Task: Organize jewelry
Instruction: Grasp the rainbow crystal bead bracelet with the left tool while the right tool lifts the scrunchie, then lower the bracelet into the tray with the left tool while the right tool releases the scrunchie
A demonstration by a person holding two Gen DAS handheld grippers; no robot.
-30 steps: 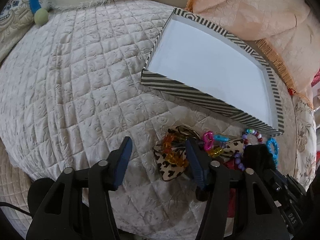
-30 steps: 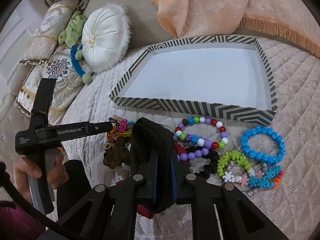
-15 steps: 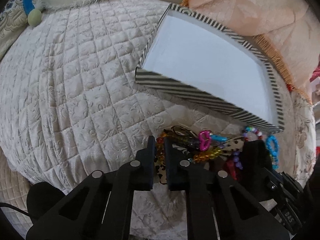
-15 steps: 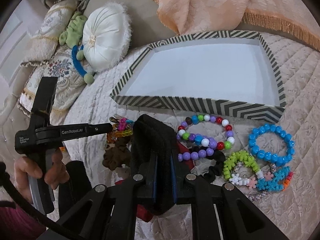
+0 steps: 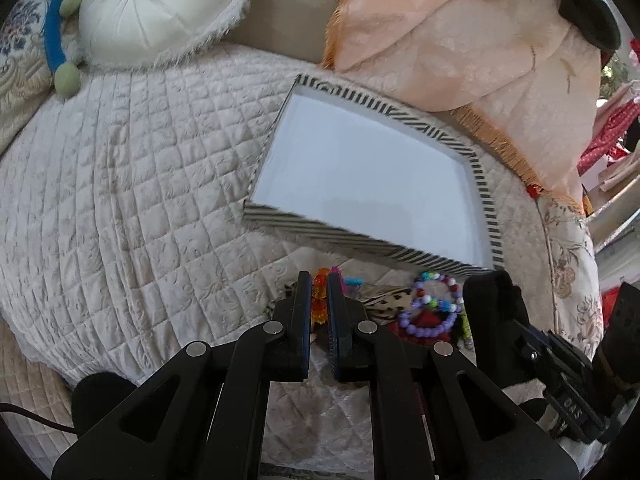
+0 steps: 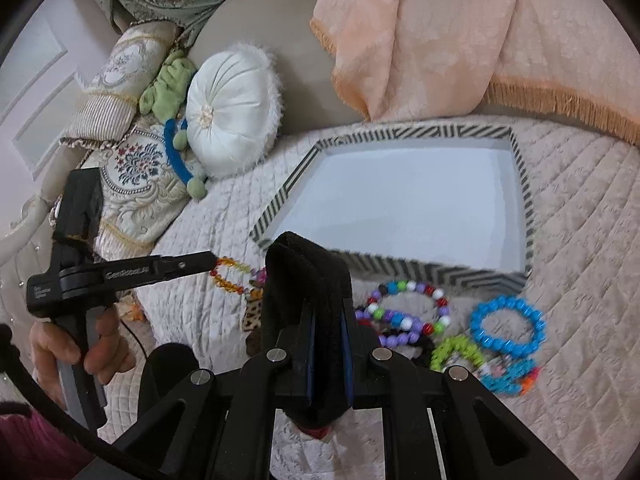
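Note:
A striped tray (image 5: 360,240) with a white floor lies on the quilted bed; it also shows in the right wrist view (image 6: 400,268). My left gripper (image 5: 319,280) is shut on an orange bead bracelet (image 5: 319,300), which hangs from its tip (image 6: 230,276) above the quilt. My right gripper (image 6: 326,320) is shut on a black fabric hair band (image 6: 308,272), held above the jewelry pile. A multicoloured bead bracelet (image 6: 408,312), a blue one (image 6: 508,326) and a green one (image 6: 456,350) lie in front of the tray.
A round white cushion (image 6: 232,112), a green plush toy (image 6: 168,88) and patterned pillows (image 6: 132,184) sit at the back left. A peach fringed throw (image 6: 460,40) hangs behind the tray. A leopard-print piece (image 6: 252,312) lies in the pile.
My left gripper closed on the orange bracelet and lifted it off the pile. Both grippers have risen and drawn back from the tray; the right still holds the black band.

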